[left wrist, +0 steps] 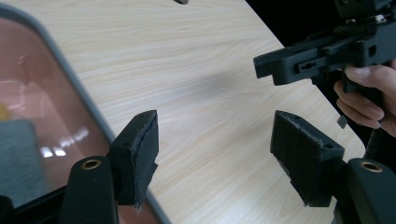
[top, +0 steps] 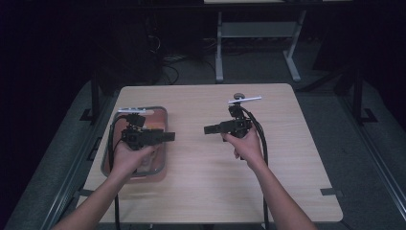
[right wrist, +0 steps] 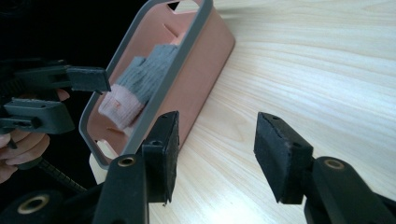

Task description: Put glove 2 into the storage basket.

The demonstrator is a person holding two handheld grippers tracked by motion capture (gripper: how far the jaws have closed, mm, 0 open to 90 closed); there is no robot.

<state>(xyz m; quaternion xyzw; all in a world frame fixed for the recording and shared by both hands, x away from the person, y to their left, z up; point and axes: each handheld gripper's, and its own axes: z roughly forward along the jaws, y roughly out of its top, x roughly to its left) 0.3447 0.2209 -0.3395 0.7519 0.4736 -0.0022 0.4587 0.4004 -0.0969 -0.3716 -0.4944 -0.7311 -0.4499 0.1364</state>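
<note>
A pink bin with a grey rim [top: 153, 109] stands on the left part of the wooden table [top: 215, 182]. In the right gripper view a grey and pink sock [right wrist: 140, 84] lies inside the bin [right wrist: 205, 65]. My left gripper [top: 171, 137] hovers over the bin's right rim and points right. Its jaws [left wrist: 215, 140] stand open with only table between them. My right gripper [top: 207, 129] is held above the middle of the table and points left at the other one. It [right wrist: 217, 135] is open too and holds nothing. The two gripper tips face each other a short gap apart.
A small round dark object [top: 238, 96] sits near the table's far edge. A piece of grey tape [top: 330, 191] marks the right edge. Beyond the table stand white desk legs [top: 219, 52] and cables on a dark floor.
</note>
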